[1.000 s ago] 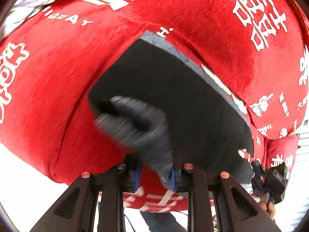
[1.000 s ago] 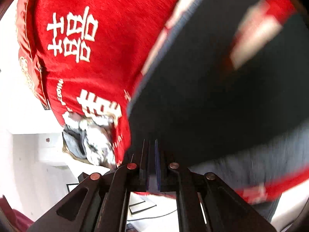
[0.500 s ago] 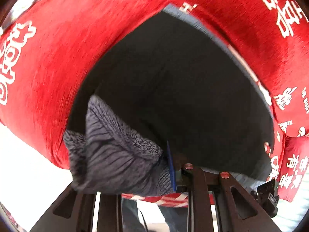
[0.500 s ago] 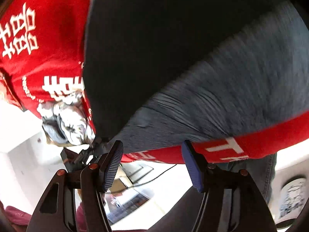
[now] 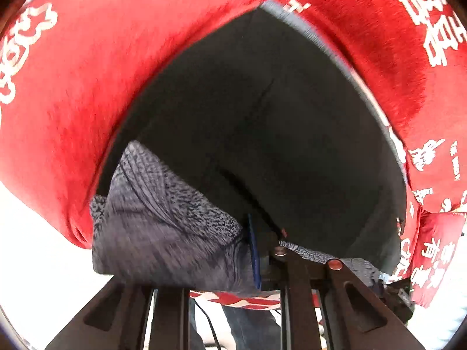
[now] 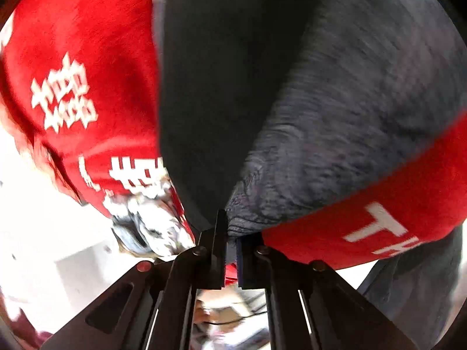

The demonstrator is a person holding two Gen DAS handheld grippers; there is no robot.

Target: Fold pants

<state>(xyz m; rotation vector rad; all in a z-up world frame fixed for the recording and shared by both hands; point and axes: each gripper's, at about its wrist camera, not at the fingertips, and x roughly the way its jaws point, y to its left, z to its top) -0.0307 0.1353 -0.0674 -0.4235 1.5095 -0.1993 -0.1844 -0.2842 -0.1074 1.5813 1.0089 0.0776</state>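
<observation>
Left fingers [image 5: 254, 250] half-buried in pants [image 5: 262, 116]; edges blurred.

Left tool [image 5: 262, 250]: angled steeply downward, jaws closed down on a bunched fold of grey pants [image 5: 163, 221]; cloth hides the left finger. Right tool [image 6: 230, 245]: tilted mildly downward, jaws drawn fully together, nipping the pants' edge at the fingertips.
</observation>
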